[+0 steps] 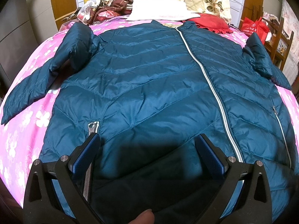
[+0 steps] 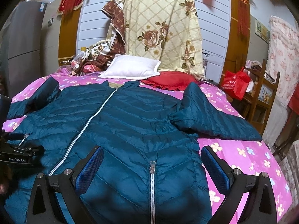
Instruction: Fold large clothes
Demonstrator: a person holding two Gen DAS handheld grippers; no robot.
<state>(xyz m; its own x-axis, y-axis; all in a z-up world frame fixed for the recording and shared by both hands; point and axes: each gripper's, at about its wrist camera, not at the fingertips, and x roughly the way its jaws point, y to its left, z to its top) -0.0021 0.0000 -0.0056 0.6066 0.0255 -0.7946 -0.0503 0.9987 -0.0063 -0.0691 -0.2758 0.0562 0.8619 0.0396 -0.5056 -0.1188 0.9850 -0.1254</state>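
Teal puffer jacket [image 1: 149,78] lies flat, front up, zipped, on pink floral bedsheet [image 1: 24,130], collar at 12 o'clock toward the pillows, hem at 6 o'clock nearest both cams.

L gripper [image 1: 147,141] hovers low over hem area, pointing fwd toward 12, jaws spread wide w/ nothing between the pads but jacket fabric below. Its L finger [image 1: 87,155] sits over the pocket zip [image 1: 92,126] at approx 8 o'clock; R finger just beside main zip [image 1: 211,85]. A fingertip shows at 6 o'clock, frame bottom.

R gripper [image 2: 152,158] likewise level, aimed at 12, jaws wide apart, straddling the other pocket zip [image 2: 152,179]; R finger over jacket's edge at 4 o'clock, sheet beyond. L gripper body visible at 9 o'clock in R cam.

Sleeves out at 9–10 and 2–3 o'clock. White pillow [image 2: 130,68], red cushion [image 2: 168,82] at 12.
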